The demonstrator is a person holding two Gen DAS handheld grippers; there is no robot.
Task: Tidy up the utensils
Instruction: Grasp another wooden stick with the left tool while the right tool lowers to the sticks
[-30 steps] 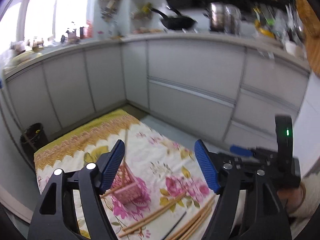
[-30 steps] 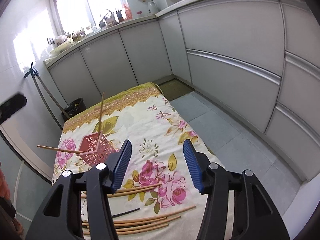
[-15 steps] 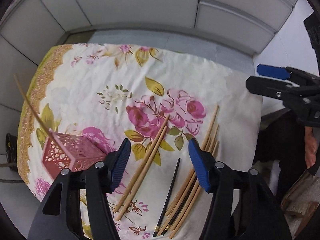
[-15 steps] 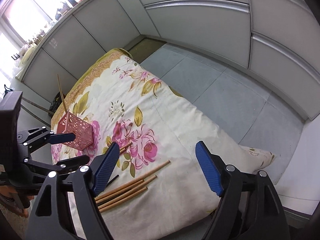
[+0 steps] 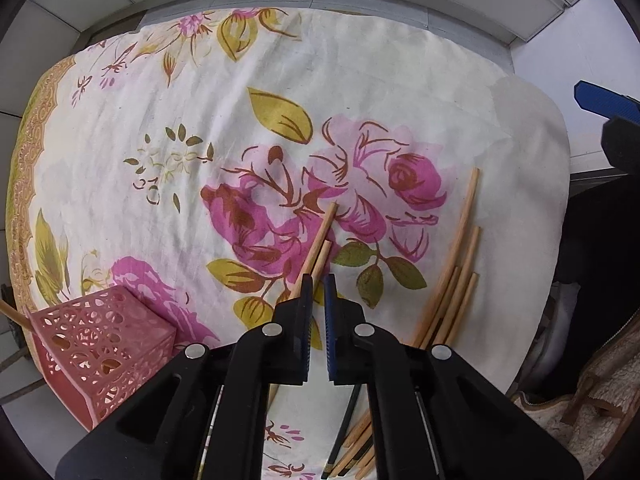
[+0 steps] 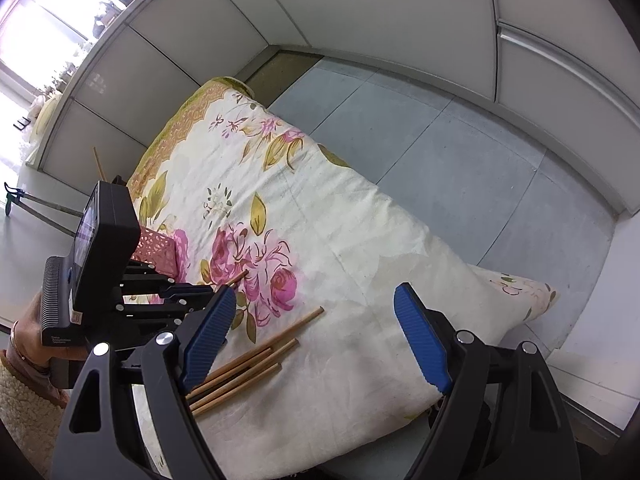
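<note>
- The left tool (image 5: 317, 294) is down low over the flowered cloth (image 5: 360, 80) that covers the bench, its two blue pads drawn almost together with only a thin slit between them.
- In that slit sits the near part of a pair of wooden chopsticks (image 5: 322, 236); whether the pads truly pinch them or only straddle them I cannot tell, since the tool's body hides the contact.
- The pair's far tips lie on the big pink rose printed in the middle of the cloth.
- A bundle of wooden chopsticks (image 5: 460, 264) lies loose toward the right edge of the bench, fanned slightly, well apart from the pair.
- One black chopstick (image 5: 347, 416) lies beside that bundle near the front edge, partly hidden under the left tool.
- The pink lattice holder (image 5: 100, 344) stands near the left edge of the bench, with one wooden stick (image 5: 12, 314) leaning out of it past that edge.
- The right tool (image 6: 310, 334) hangs above the front right corner of the bench, its blue pads spread wide and nothing between them.
- From the right wrist view, the bundle of chopsticks (image 6: 256, 360) lies just under the right tool's left pad, on the cloth (image 6: 360, 240).
- The same view shows the left tool (image 6: 200, 292) beside the holder (image 6: 158, 248), with a black camera block on top.
- Grey cabinet fronts (image 6: 400, 20) and a tiled floor (image 6: 480, 168) run behind the bench.
</note>
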